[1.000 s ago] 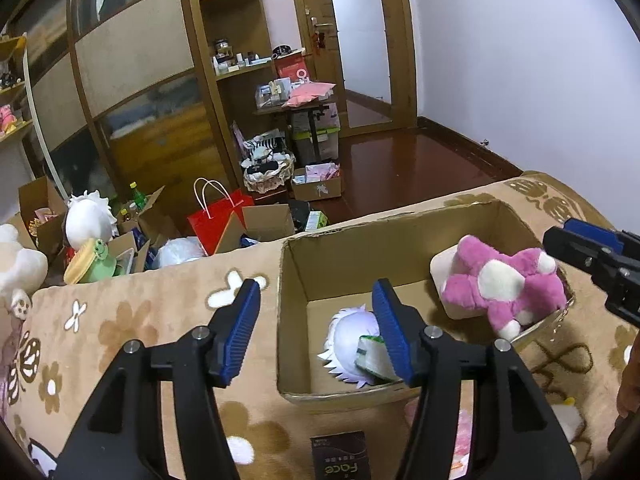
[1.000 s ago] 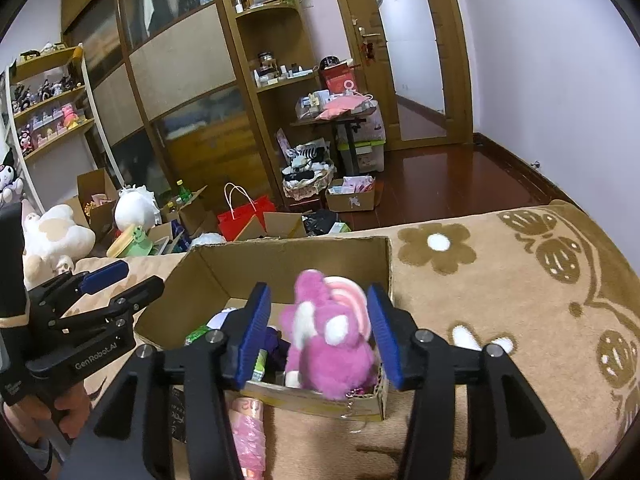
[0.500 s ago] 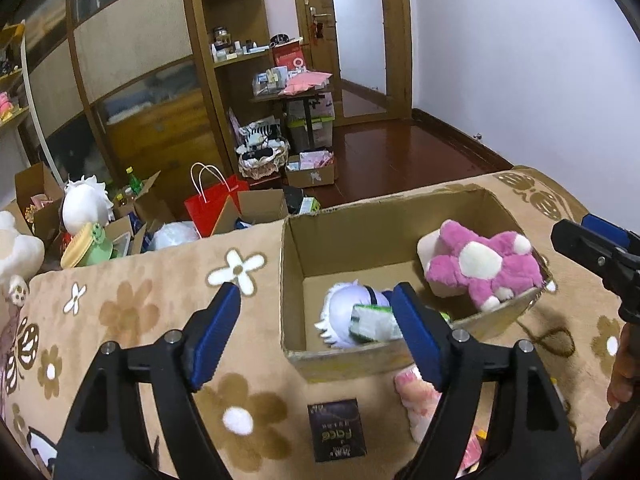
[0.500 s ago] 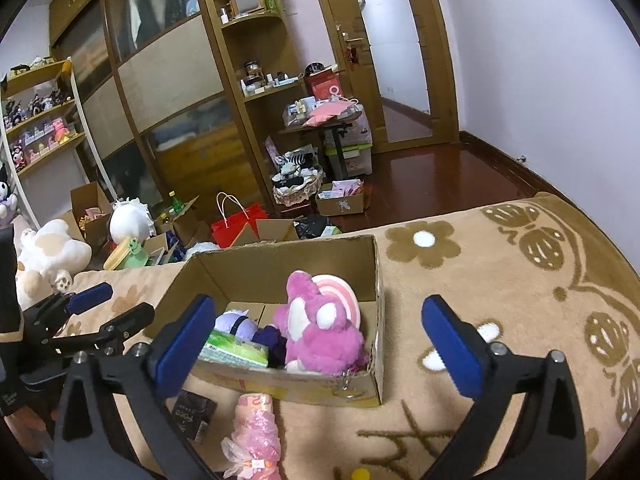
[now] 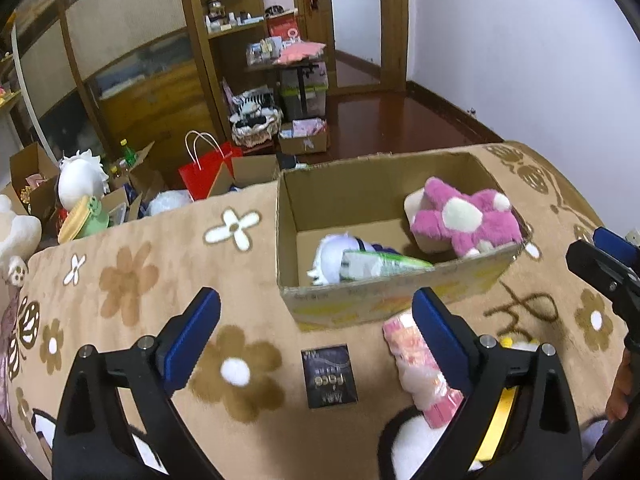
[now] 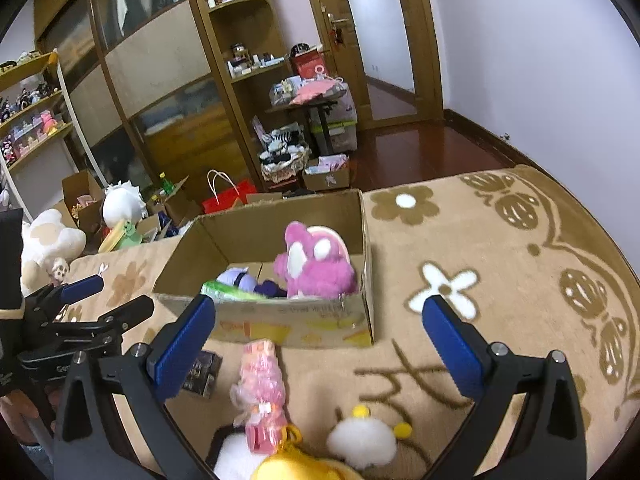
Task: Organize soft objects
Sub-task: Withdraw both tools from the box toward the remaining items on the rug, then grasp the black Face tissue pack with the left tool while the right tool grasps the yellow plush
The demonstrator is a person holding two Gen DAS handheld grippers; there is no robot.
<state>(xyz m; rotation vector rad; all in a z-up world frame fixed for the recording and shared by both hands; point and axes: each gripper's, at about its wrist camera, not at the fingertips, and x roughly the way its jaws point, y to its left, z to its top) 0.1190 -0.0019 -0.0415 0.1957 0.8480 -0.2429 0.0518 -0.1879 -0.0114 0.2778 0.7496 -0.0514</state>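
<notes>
Ahead of your left tongs (image 5: 316, 334) sits a matt, rough cardboard box (image 5: 394, 300); inside it, a fluffy pink plush (image 5: 464, 220). Beneath them lies napped tan cloth (image 5: 132, 280); between them, a glossy black packet (image 5: 330, 376).

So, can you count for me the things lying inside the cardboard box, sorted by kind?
Plush toys: 2, the pink plush and the white-haired doll
Packets: 1, the green packet
Total: 3 in the cardboard box. The cream pad under the pink plush may be part of it, so it is not counted.
</notes>
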